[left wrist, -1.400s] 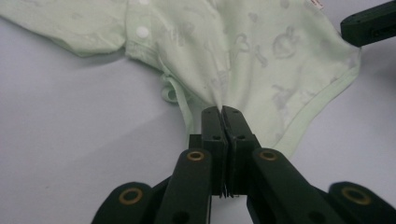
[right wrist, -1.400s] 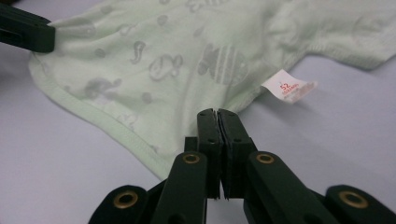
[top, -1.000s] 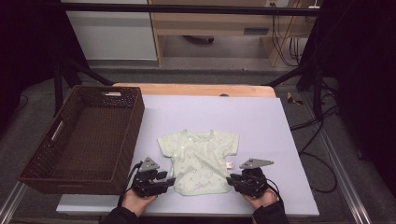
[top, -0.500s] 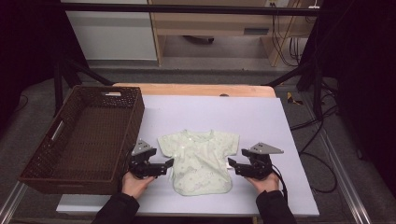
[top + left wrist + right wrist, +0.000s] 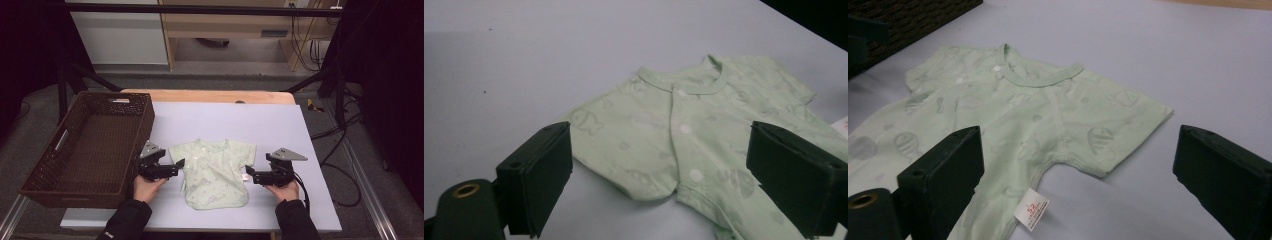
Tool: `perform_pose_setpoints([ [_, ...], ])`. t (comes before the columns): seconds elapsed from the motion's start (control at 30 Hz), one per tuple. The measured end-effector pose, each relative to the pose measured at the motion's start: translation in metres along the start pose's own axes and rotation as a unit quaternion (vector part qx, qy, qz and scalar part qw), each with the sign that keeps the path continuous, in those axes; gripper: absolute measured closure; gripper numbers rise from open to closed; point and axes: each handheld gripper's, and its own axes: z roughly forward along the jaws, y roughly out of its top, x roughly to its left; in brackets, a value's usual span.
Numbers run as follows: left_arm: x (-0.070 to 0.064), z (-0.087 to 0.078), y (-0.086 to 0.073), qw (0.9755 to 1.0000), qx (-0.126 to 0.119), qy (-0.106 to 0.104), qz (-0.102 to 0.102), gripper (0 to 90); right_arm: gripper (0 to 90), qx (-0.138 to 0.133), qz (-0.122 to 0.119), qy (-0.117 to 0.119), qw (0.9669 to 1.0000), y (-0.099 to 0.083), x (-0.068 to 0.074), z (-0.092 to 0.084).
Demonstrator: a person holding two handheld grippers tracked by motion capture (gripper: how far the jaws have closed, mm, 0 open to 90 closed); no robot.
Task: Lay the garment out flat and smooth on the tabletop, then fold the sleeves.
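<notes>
This looks like a lab or a recording studio. A table (image 5: 280, 125) with a plain pale cover stands between black metal frame bars (image 5: 65, 85), with dark curtains at both sides. Loose cables (image 5: 305, 47) hang near a wooden shelf (image 5: 225, 25) behind.

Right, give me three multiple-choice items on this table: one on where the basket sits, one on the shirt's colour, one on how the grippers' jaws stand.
1. Where is the wicker basket relative to the baby shirt?
A. on the left gripper's side
B. on the right gripper's side
C. on top of it

2. What colour is the baby shirt?
A. dark blue
B. pale green
C. red

3. How do the jaws of the left gripper and right gripper stand?
A. both clamped on the shirt
B. one clamped, one open
C. both open, just opened, nothing pinched

Key: 1 A, it stands at the table's left edge; 2 B, all views show pale green cloth; 3 C, each gripper view shows wide jaws above flat cloth.
</notes>
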Motion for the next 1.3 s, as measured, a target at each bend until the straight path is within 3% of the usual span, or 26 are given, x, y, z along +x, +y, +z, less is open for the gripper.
perform_pose_setpoints([
  [0.23,0.006,0.012,0.000,0.9998,0.005,0.018,-0.001,10.8,2.6,-0.003,-0.012,0.018,0.9998,-0.007,-0.002,-0.008],
  [0.53,0.012,0.025,-0.003,0.9991,0.020,0.037,-0.008,10.8,2.6,0.001,-0.009,0.027,0.9996,-0.014,-0.005,-0.016],
  [0.73,0.013,0.030,-0.005,0.9985,0.033,0.045,-0.001,10.9,2.5,-0.007,-0.010,0.036,0.9993,-0.017,-0.003,-0.021],
  [0.93,0.013,0.034,-0.007,0.9975,0.052,0.048,0.001,13.2,2.5,-0.010,-0.010,0.038,0.9992,-0.020,-0.004,-0.024],
  [1.3,0.014,0.035,-0.007,0.9962,0.064,0.059,-0.006,23.4,2.4,-0.009,-0.014,0.038,0.9992,-0.021,-0.002,-0.023],
])
